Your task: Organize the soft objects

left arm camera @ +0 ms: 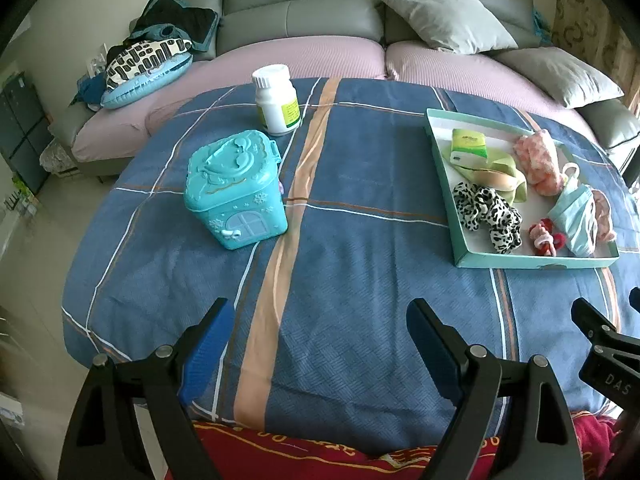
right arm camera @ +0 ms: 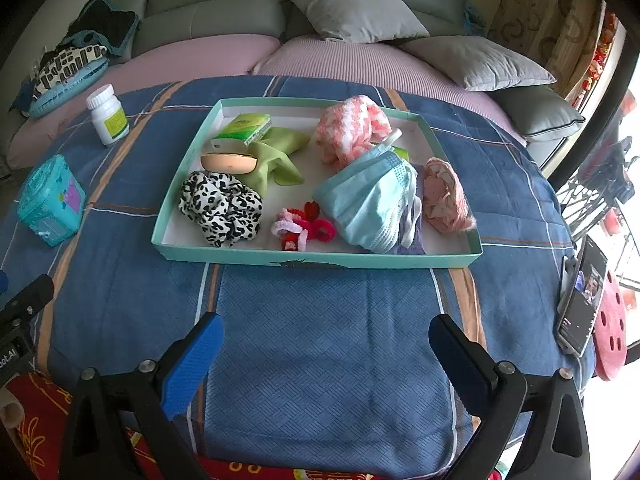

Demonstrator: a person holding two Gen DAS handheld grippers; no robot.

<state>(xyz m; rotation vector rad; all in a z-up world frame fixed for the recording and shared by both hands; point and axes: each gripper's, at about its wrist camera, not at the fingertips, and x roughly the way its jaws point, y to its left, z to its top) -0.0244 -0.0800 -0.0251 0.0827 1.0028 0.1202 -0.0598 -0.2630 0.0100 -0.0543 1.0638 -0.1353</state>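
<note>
Teal tray [right arm camera: 312,259] of soft items is set on blue cloth [right arm camera: 320,340]; left gripper [left arm camera: 320,344] and right gripper [right arm camera: 326,354] are held wide, empty.

Both grippers, left gripper [left arm camera: 320,320] and right gripper [right arm camera: 326,336], gape empty.

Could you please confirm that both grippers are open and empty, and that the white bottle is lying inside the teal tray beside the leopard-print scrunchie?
Not quite: the white bottle stands upright on the blue cloth, outside the teal tray, as the right wrist view shows. The rest holds: the left gripper and right gripper are open and empty, and the leopard-print scrunchie is in the tray.
</note>
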